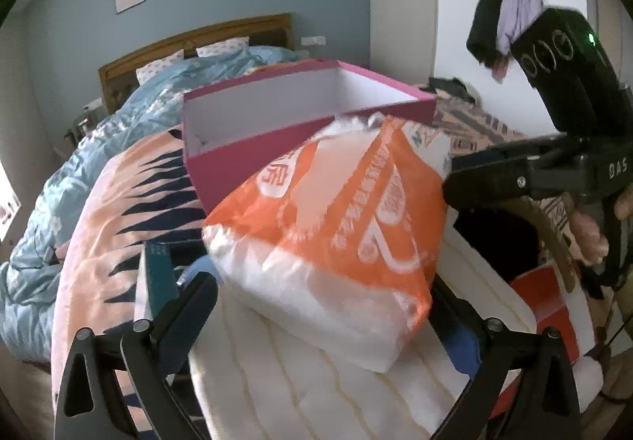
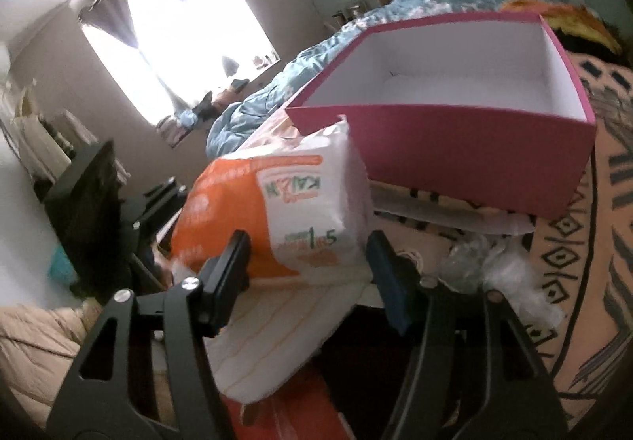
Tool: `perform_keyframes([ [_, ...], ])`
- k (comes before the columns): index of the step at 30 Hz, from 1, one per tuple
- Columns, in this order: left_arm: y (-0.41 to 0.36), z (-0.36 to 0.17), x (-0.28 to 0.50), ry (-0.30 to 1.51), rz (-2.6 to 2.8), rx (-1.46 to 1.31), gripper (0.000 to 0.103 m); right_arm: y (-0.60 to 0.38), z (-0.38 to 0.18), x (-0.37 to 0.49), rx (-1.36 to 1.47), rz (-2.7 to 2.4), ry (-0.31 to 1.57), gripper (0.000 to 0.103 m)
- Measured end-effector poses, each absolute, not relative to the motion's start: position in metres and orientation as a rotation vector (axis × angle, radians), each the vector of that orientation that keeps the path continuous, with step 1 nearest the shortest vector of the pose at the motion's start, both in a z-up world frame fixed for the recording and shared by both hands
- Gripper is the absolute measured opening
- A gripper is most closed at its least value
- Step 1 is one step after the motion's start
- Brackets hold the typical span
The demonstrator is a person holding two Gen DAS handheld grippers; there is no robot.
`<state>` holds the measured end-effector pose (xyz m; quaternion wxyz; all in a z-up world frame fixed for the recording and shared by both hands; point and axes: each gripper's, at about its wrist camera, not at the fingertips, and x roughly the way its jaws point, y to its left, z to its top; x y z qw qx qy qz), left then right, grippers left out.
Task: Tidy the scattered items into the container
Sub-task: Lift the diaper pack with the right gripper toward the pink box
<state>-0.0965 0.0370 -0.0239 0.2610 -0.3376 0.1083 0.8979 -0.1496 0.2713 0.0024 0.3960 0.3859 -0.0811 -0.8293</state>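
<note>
An orange-and-white plastic pack (image 1: 336, 210) rests tilted on a white quilted pad, its far end against the pink box (image 1: 253, 159). The box is open on top and its white inside looks empty (image 2: 455, 68). My left gripper (image 1: 324, 289) is wide open, a finger on each side of the pack's near end, and the pads do not press on it. In the right wrist view my right gripper (image 2: 306, 254) is shut on the pack (image 2: 277, 210) at its white printed end. One of its fingers (image 1: 494, 167) reaches the pack from the right in the left wrist view.
The box sits on a peach patterned blanket (image 1: 118, 194) on a bed with a blue duvet (image 1: 130, 111). A teal book (image 1: 158, 277) stands by my left finger. Crumpled clear plastic (image 2: 498, 266) lies right of the pack. A red item (image 1: 546, 301) lies lower right.
</note>
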Motion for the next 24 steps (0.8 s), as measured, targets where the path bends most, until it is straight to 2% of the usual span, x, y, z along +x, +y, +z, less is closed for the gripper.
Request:
perform_keyframes([
  [1,0.035,-0.024,-0.097,0.288,2.432,-0.917,0.099,0.273,0.002,-0.152,0.981,-2.106,-0.207,0.064],
  [4,0.034,-0.027,-0.101,0.284,2.425,-0.953,0.084,0.277,0.003,-0.164,0.975,-2.123,-0.235,0.071],
  [6,0.033,-0.03,-0.104,0.279,2.413,-0.981,0.065,0.28,0.0,-0.173,0.976,-2.105,-0.275,0.079],
  [8,0.033,-0.033,-0.107,0.28,2.409,-1.007,0.051,0.279,-0.002,-0.183,0.992,-2.089,-0.293,0.08],
  [11,0.03,-0.032,-0.112,0.272,2.416,-1.017,0.051,0.268,-0.005,-0.192,1.011,-2.065,-0.264,0.08],
  [13,0.029,-0.03,-0.116,0.274,2.418,-1.036,0.055,0.263,-0.009,-0.198,1.053,-2.059,-0.274,0.08],
  [15,0.027,-0.026,-0.122,0.28,2.421,-1.047,0.073,0.263,-0.012,-0.201,1.066,-2.057,-0.293,0.08],
  [17,0.026,-0.023,-0.126,0.296,2.441,-1.05,0.078,0.265,-0.013,-0.203,1.08,-2.048,-0.32,0.08],
  [24,0.027,-0.013,-0.153,0.247,2.397,-1.083,0.081,0.264,-0.013,-0.206,1.095,-2.055,-0.322,0.08],
])
